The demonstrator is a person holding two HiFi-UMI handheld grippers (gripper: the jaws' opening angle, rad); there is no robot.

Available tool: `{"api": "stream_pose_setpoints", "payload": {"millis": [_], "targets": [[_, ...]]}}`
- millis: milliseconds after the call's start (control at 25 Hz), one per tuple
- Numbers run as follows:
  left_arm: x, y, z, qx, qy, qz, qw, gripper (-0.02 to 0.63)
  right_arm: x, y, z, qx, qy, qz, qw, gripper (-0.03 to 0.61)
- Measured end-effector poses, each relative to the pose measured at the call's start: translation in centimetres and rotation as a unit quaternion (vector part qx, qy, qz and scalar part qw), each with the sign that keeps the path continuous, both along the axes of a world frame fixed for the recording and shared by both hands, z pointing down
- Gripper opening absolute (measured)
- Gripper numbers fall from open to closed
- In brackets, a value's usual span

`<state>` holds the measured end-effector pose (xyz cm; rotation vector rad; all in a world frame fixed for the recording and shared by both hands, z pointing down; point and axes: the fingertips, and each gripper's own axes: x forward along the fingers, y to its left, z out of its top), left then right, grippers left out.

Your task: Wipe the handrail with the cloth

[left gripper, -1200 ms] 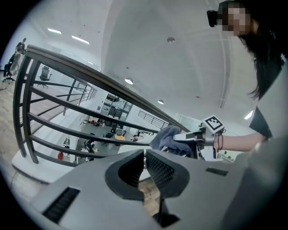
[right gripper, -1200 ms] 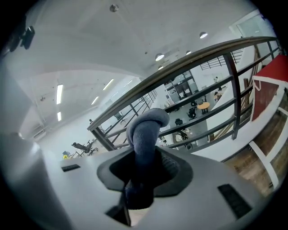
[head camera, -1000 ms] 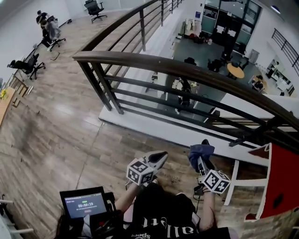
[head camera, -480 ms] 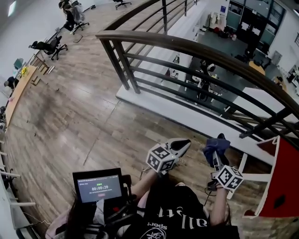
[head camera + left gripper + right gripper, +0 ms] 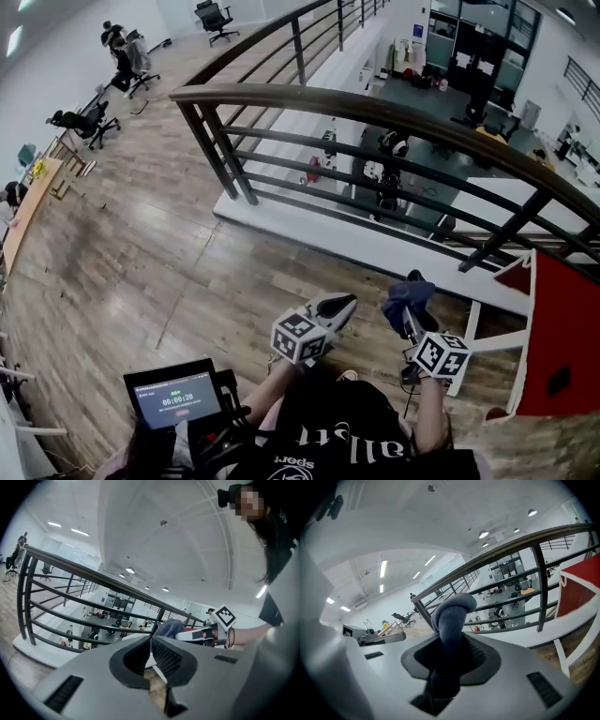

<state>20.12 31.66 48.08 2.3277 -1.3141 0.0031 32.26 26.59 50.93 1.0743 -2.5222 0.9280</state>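
Blue cloth is bunched up and pinched tight in the right gripper, poking out past its jaws, well short of the handrail and not touching it. The left gripper sits just beside it, jaws closed together on nothing, over the wooden floor.

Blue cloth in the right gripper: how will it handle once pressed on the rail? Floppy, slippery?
Probably soft: the cloth bulges in a rounded fold above the right gripper, whose jaws are shut on it. Likely light, as the bunch stands up without drooping. It should mould to the handrail, though it may shift in the jaws under drag.
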Motion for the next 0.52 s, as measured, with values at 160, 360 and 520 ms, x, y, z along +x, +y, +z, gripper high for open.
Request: {"api": "stream_pose_setpoints", "payload": {"millis": [160, 360, 520], "targets": [[0.2, 0.9, 0.4, -0.004, -0.005, -0.006, 1.0, 0.005, 0.2, 0.8, 0.4, -0.001, 0.0, -0.008, 1.0, 0.104], [1.0, 1.8, 0.7, -0.007, -0.012, -0.007, 0.9999, 0.005, 1.2, 1.8, 0.7, -0.004, -0.003, -0.007, 1.0, 0.104], [1.5, 2.2, 1.0, -0.013, -0.015, -0.009, 0.9998, 0.005, 2.0, 2.0, 0.9, -0.008, -0.002, -0.005, 1.0, 0.104]]}}
